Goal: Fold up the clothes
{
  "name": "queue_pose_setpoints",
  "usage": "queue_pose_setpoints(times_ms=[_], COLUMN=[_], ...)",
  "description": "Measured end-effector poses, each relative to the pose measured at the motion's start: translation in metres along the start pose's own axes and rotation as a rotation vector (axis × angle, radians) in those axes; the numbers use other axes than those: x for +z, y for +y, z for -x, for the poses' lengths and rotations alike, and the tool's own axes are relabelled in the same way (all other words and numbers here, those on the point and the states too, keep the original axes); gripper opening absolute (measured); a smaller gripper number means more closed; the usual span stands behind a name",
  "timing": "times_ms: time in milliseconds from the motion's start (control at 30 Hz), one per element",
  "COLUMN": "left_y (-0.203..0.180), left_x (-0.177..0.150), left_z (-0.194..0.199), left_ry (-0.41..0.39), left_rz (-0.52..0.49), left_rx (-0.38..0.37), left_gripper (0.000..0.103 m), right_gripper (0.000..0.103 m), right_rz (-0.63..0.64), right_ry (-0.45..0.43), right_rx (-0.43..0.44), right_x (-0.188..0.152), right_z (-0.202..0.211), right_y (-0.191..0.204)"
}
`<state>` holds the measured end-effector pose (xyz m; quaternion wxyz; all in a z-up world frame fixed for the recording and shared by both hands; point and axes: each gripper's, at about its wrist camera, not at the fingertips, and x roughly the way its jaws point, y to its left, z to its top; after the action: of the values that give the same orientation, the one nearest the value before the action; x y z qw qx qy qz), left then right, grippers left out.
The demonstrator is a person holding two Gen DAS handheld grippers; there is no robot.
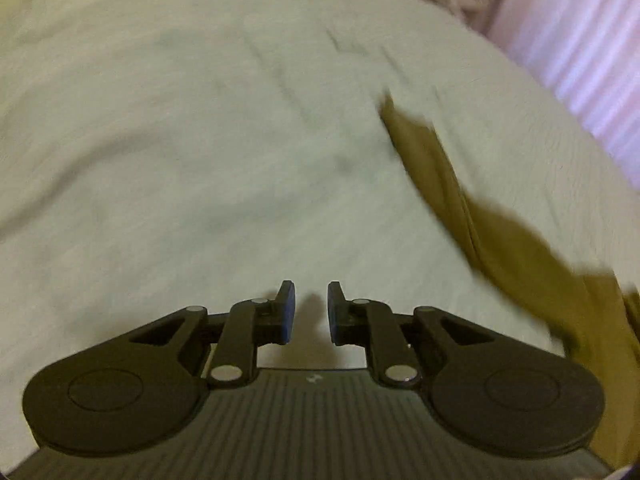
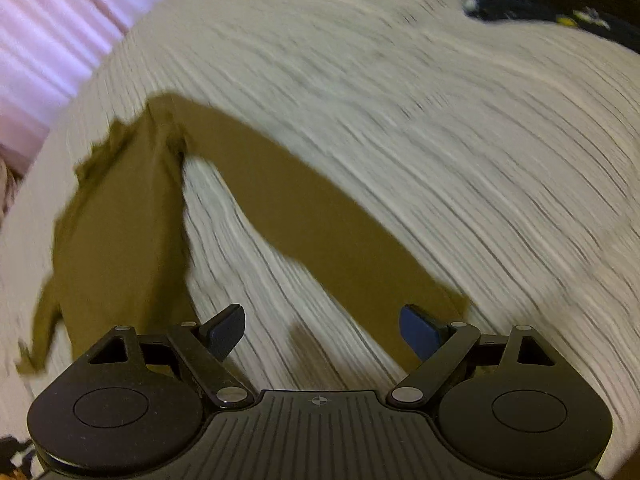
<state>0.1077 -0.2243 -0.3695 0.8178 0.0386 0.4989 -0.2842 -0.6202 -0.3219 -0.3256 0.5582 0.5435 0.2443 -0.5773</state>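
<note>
We had the olive trousers (image 2: 304,208) spread legs-apart on the bed (image 2: 440,140), both empty: right hand-held gripper (image 2: 322,330) spread wide, left hand-held gripper (image 1: 311,312) narrowly parted.

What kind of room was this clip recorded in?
Probably a bedroom. The brown garment lies on a wide, soft, pale ribbed bedspread that fills both views, with pinkish curtains behind it and more dark patterned clothing at its far edge.

Pale bed sheet (image 2: 440,140) under spread olive-brown garment (image 2: 304,216), dark patterned cloth (image 2: 560,4).
</note>
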Motion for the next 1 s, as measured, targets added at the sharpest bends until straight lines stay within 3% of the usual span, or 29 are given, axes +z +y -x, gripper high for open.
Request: queue_pose_setpoints(times_ms=[167, 267, 367, 433, 467, 500, 533, 567, 633, 767, 833, 933, 1000], left_y=[-0.031, -0.052, -0.071, -0.076, -0.079, -0.082, -0.085, -0.087, -0.087, -0.088, -0.088, -0.087, -0.084], left_x=[-0.062, -0.09, -0.107, -0.113, -0.116, -0.119, -0.12, -0.121, -0.12, -0.117, -0.116, -0.117, -0.12], left_z=[0.026, 0.04, 0.049, 0.052, 0.054, 0.056, 0.054, 0.053, 0.059, 0.071, 0.075, 0.075, 0.075], left_ry=[0.139, 0.19, 0.205, 0.208, 0.209, 0.209, 0.207, 0.204, 0.195, 0.172, 0.167, 0.175, 0.18], left_rz=[-0.103, -0.172, -0.228, -0.235, -0.236, -0.236, -0.238, -0.241, -0.243, -0.258, -0.266, -0.276, -0.284], left_rx=[-0.147, -0.223, -0.278, -0.293, -0.296, -0.299, -0.296, -0.292, -0.295, -0.308, -0.313, -0.315, -0.304], left_gripper=[0.012, 0.013, 0.013, 0.013, 0.013, 0.013, 0.013, 0.013, 0.013, 0.013, 0.013, 0.013, 0.013], right_gripper=[0.087, 0.087, 0.087, 0.087, 0.078, 0.062, 0.011, 0.004, 0.004, 0.004, 0.004, 0.004, 0.021], right_rz=[0.263, 0.489, 0.623, 0.554, 0.508, 0.462, 0.43, 0.41, 0.376, 0.247, 0.157, 0.01, -0.107], right_ry=[-0.009, -0.083, -0.173, -0.21, -0.225, -0.24, -0.227, -0.191, -0.145, -0.237, -0.307, -0.355, -0.303], right_rx=[-0.158, -0.248, -0.261, -0.209, -0.167, -0.115, -0.068, -0.023, 0.067, 0.209, 0.206, 0.062, -0.04], right_x=[-0.047, -0.068, -0.077, -0.069, -0.063, -0.055, -0.046, -0.036, -0.015, 0.049, 0.09, 0.14, 0.16], right_z=[0.017, 0.02, 0.017, 0.015, 0.014, 0.013, 0.013, 0.012, 0.016, 0.062, 0.081, 0.079, 0.06], right_y=[-0.009, -0.003, 0.0, -0.008, -0.013, -0.019, -0.024, -0.028, -0.036, -0.068, -0.09, -0.122, -0.145])
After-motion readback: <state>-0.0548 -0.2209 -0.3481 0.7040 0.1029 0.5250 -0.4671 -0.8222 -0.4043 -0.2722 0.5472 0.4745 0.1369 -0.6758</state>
